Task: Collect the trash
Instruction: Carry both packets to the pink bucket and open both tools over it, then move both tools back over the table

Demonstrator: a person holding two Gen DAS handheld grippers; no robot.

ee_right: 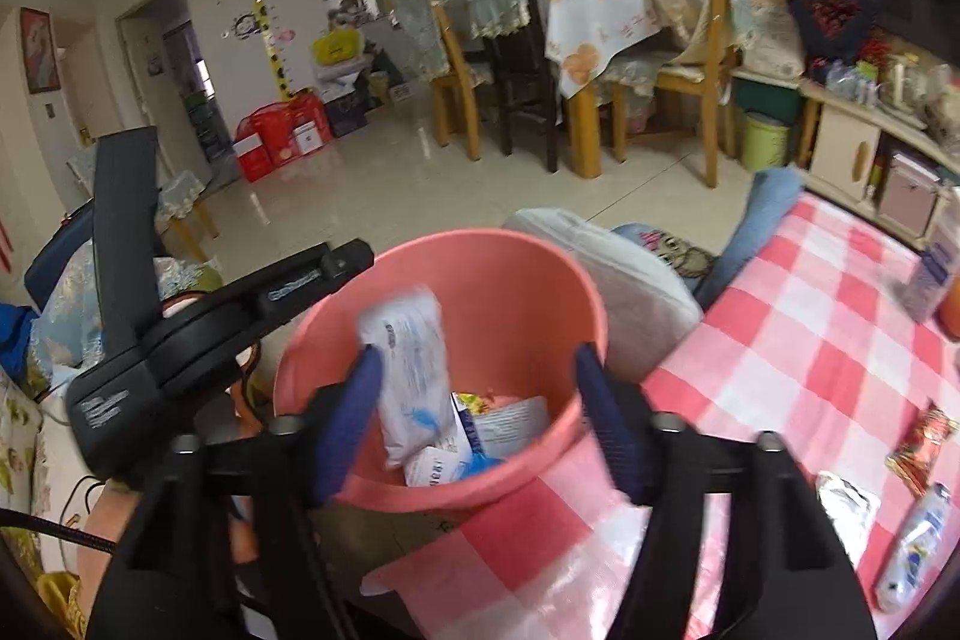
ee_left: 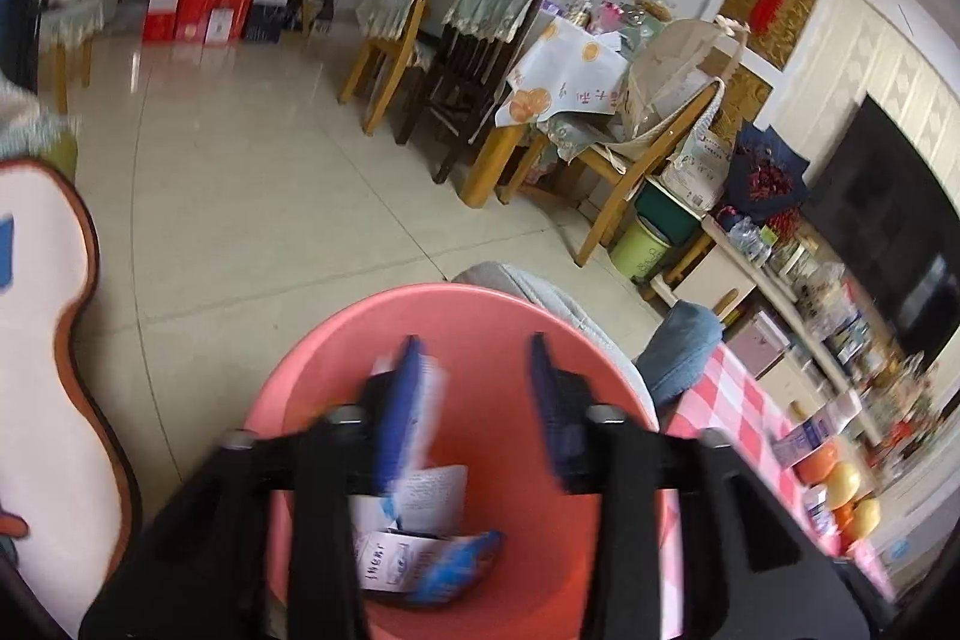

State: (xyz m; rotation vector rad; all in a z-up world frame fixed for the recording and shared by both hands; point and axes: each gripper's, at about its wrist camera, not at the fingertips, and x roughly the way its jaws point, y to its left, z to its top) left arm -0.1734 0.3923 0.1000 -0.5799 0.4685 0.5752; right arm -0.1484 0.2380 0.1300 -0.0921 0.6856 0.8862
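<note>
With both my left gripper (ee_left: 477, 376) and right gripper (ee_right: 480, 400) open above the pink bucket (ee_right: 558, 280), a white wrapper (ee_right: 414, 370) dropping inside it, I should lift clear slowly, since more wrappers (ee_right: 846, 505) lie right of the bucket.

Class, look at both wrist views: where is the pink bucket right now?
The pink bucket sits just off the left edge of the red-checked tablecloth. In each wrist view it lies directly ahead, beneath the open fingers, with wrappers inside.
</note>
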